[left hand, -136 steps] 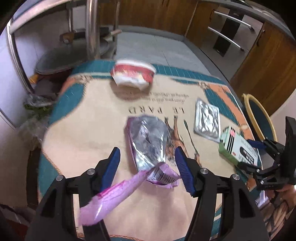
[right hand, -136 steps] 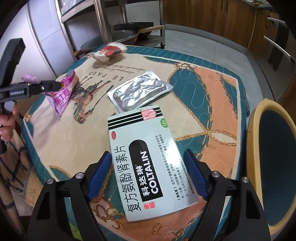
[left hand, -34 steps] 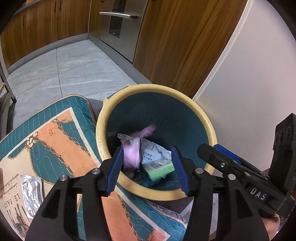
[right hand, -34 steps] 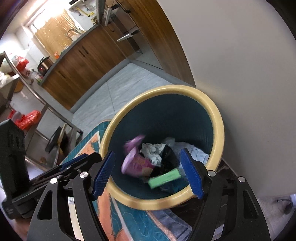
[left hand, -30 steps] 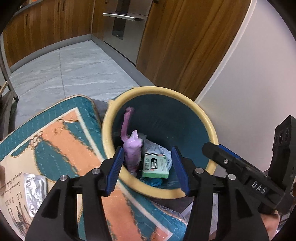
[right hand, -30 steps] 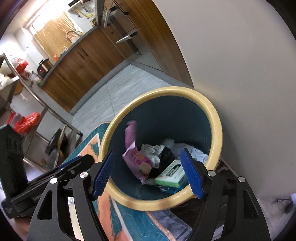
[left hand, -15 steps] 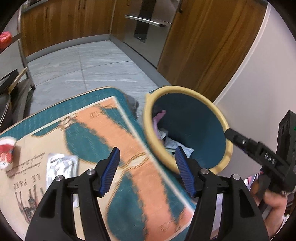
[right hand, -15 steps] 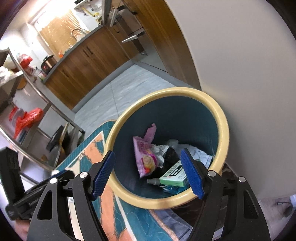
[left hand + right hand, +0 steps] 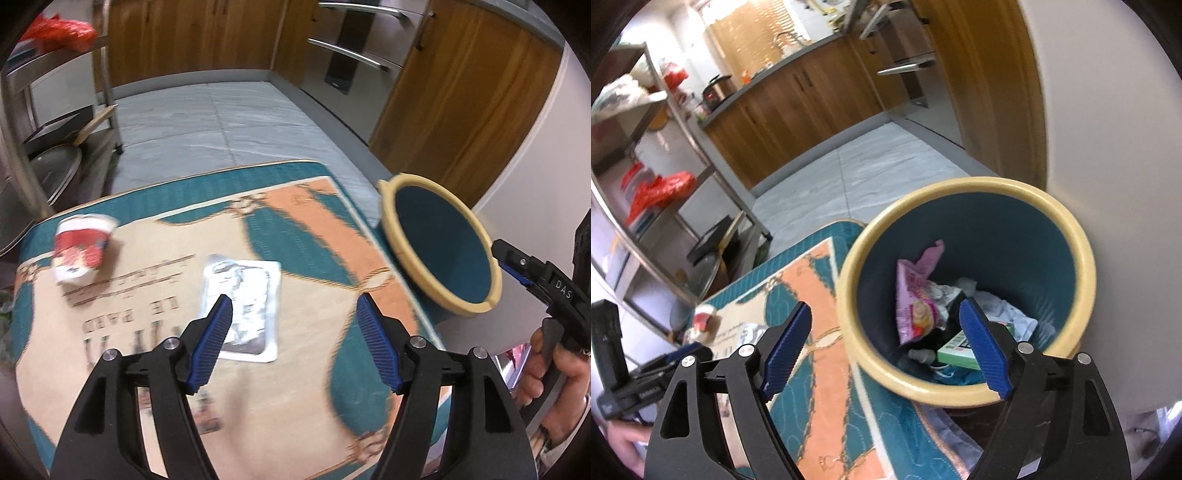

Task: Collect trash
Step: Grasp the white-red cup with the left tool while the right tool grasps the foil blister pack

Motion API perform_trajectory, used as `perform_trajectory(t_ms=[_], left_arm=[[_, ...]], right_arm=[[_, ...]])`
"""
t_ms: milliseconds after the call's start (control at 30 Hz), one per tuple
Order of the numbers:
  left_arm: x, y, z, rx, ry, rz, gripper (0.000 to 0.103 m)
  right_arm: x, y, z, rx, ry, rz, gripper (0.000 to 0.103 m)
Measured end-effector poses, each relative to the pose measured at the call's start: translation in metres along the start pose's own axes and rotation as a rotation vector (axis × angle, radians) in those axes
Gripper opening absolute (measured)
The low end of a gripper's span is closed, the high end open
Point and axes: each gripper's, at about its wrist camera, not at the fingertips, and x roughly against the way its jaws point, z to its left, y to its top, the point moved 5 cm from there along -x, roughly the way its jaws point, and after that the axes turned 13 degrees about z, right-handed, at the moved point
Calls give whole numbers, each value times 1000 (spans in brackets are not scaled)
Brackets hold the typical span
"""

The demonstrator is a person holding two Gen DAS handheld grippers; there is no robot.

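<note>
My left gripper (image 9: 295, 343) is open and empty above the patterned tablecloth (image 9: 314, 236). Just ahead of its left finger lies a silver foil blister pack (image 9: 245, 295). A crushed red and white paper cup (image 9: 79, 249) lies at the table's far left. My right gripper (image 9: 886, 350) is open and empty, held above the near rim of the yellow-rimmed teal bin (image 9: 1067, 225). Inside the bin lie a pink wrapper (image 9: 916, 295), a green medicine box (image 9: 956, 350) and crumpled paper. The bin (image 9: 402, 188) also shows right of the table in the left wrist view.
The bin stands beside the table's right edge, against a white wall (image 9: 1108, 110). Wooden cabinets (image 9: 221, 33) and an oven line the far side of a grey tiled floor (image 9: 221, 122). A metal shelf rack (image 9: 639, 155) with pans stands left of the table.
The pink wrapper and the medicine box dropped into the bin. My left gripper swung left from over the bin to over the table. My right gripper pulled back slightly from the bin.
</note>
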Motion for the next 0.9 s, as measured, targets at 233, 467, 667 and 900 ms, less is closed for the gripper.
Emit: perform_trajectory(t_ms=[233, 467, 667, 900], left_arm=[[15, -12, 70, 85, 74, -23, 80], [24, -18, 149, 246, 91, -59, 85], [19, -15, 206, 439, 3, -99, 85], [-8, -6, 239, 584, -130, -89, 84]], right_arm=[[-9, -8, 33, 86, -8, 29, 87], [-21, -18, 71, 162, 15, 71, 89], [-42, -30, 102, 216, 18, 126, 89], [-80, -50, 121, 163, 18, 212, 89]])
